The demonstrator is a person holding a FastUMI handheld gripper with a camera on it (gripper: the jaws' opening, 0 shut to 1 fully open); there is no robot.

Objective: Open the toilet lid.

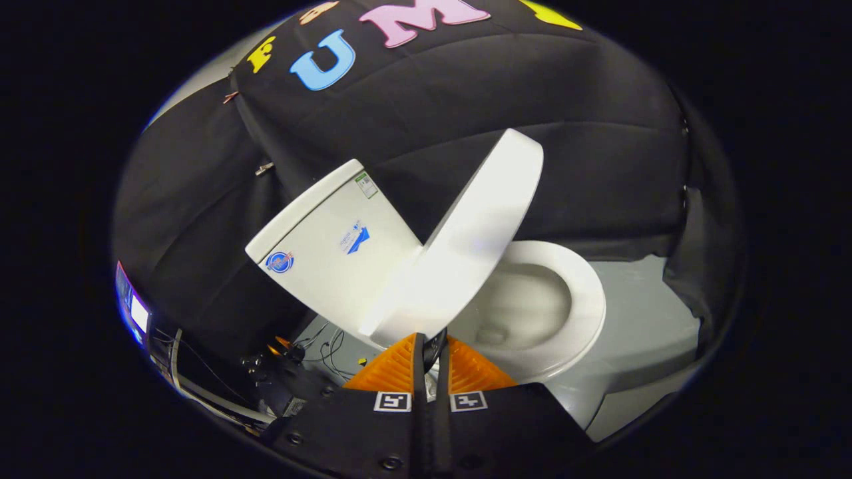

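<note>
The white toilet stands just ahead of me, with its tank (333,246) against the black cloth wall. The toilet lid (466,233) is raised partway, standing steeply above the seat (589,299), and the bowl (526,306) lies uncovered beneath it. My gripper (431,340) is at the lid's front edge. Its orange fingers (393,366) are drawn nearly together, pinching that rim, with only a thin dark slit between them.
Grey floor (639,319) lies beyond the bowl. Loose cables (326,346) and dark gear (279,366) sit on the floor beside the tank's base. A lit screen (133,309) glows further out on that side. Black cloth hangs all around the booth.
</note>
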